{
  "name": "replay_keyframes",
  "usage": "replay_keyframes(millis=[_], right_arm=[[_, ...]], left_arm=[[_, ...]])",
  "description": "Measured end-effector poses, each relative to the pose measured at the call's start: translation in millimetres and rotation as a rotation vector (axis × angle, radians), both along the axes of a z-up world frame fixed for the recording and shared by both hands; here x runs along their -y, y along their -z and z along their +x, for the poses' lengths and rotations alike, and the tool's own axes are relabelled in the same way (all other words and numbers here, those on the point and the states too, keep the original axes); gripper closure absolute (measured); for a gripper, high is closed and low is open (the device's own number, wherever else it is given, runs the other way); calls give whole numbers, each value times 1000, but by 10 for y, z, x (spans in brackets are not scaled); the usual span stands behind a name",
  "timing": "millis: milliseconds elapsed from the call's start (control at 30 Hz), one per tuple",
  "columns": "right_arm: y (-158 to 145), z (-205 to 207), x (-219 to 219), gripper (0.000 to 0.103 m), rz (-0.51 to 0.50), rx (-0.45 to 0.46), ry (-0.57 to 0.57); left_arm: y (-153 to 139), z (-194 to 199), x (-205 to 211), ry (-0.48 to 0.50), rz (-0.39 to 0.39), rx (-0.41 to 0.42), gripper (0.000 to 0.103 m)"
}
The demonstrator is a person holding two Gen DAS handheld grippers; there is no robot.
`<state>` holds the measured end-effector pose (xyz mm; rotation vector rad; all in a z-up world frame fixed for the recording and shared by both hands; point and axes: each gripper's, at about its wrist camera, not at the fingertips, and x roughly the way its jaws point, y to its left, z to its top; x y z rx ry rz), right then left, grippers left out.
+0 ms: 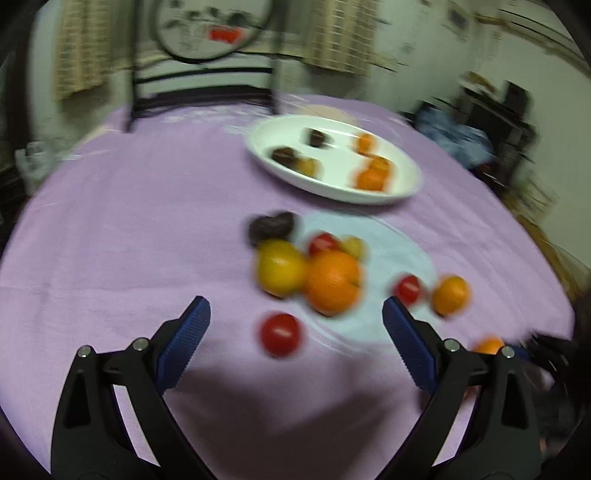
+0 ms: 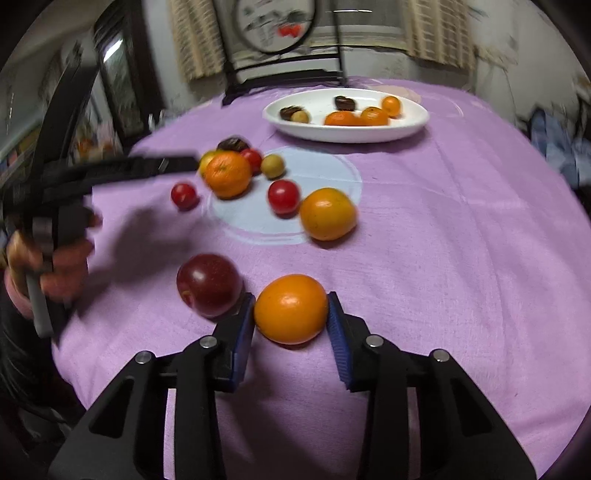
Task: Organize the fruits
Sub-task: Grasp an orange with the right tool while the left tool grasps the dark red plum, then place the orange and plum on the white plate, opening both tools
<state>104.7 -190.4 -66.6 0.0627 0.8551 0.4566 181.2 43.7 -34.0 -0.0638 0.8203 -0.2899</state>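
Right gripper (image 2: 291, 308): blue pads pinching an orange fruit (image 2: 290, 308) from both sides, low over the purple tablecloth (image 2: 461, 258), near the table's front edge. A dark red apple (image 2: 208, 284) lies just beside its left pad.

Left gripper (image 1: 296, 314): jaws spread wide, holding nothing, above the cloth with a small red fruit (image 1: 279, 334) between and ahead of the fingers. Seen also in the right wrist view, as a dark frame (image 2: 122, 170) held in a hand (image 2: 48, 266) at the left edge.

Loose fruit, on and around a pale blue circle (image 2: 332, 173) in the cloth: large orange (image 1: 333, 282), yellow fruit (image 1: 279, 268), dark brown fruit (image 1: 271, 226), further small red fruits (image 1: 407, 289), small orange citrus (image 1: 450, 294).

White oval plate (image 2: 347, 138), farther back on the table: two dark fruits (image 2: 344, 103), one pale yellow-green fruit (image 2: 299, 116), three orange citrus (image 2: 374, 116).

View differences: only the right wrist view shows the apple, the pinched fruit in full, and the hand; the left wrist view is motion-blurred and catches only an orange sliver (image 1: 488, 346) at the right margin, behind its own finger.

Background: dark chair (image 1: 203, 85), round painted panel (image 1: 214, 26) with red motif.

Writing or brands: none legible in either view
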Motion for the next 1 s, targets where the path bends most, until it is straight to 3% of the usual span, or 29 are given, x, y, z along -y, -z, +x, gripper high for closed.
replay_keyframes(millis=[167,333,467,633,700,800,933,1000], right_arm=[[28,77,285,64,161,-60,82],[-3,36,237,64,145,-40,74],[1,37,255,64,154,-39,73],[7,43,275,64,167,-43,74],[4,39,279,64,169,-41,74],[4,41,285,64,173,-43,73],[-2,46,293,64,177,-43,70],[-17,53,300,64,182,-41,69]], left_arm=[[-57,-438,340,255,-18,67,8],[4,-603,641,360,71,80,24],[101,-572,766,377,129,45,31],[166,-558,823,379,146,16,37],[203,-541,860,389,161,-3,51],[240,-568,914,422,177,-18,61],[250,-616,954,441,203,-6,63],[246,-590,925,440,177,-19,63]])
